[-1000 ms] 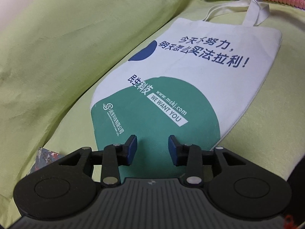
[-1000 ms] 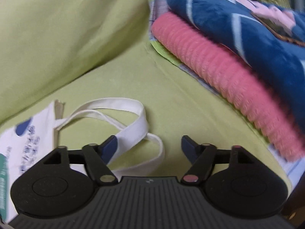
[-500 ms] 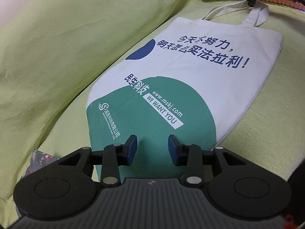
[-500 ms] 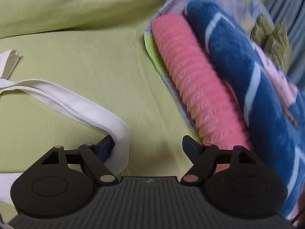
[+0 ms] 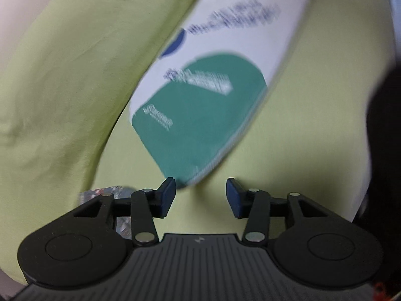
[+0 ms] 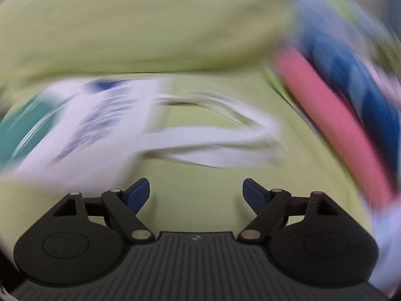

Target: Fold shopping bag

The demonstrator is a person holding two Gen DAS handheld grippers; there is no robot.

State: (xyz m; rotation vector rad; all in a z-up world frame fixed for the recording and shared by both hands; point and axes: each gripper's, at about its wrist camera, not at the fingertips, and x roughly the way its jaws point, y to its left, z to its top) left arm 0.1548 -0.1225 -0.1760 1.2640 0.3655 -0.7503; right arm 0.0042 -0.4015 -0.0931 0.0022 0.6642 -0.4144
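Note:
A white canvas shopping bag (image 5: 225,57) with a green patch and blue print lies flat on a yellow-green sheet. In the left wrist view my left gripper (image 5: 200,195) is open, just short of the bag's bottom corner, nothing between its blue pads. The right wrist view is heavily blurred: the bag (image 6: 100,130) lies at the left with its two white handles (image 6: 213,145) stretched to the right. My right gripper (image 6: 196,195) hangs open in front of the handles, with only sheet between its fingers.
A yellow-green cushion (image 5: 62,75) rises along the bag's left side. A pink ribbed roll (image 6: 333,125) and a blue plush blanket (image 6: 363,87) lie right of the handles. A patterned scrap (image 5: 105,192) and a dark shape (image 5: 386,138) flank the left gripper.
Both views have blurred with fast motion. The left gripper has drawn back off the bag to its bottom corner. The right gripper has pulled back from the handle, which no longer touches its left finger.

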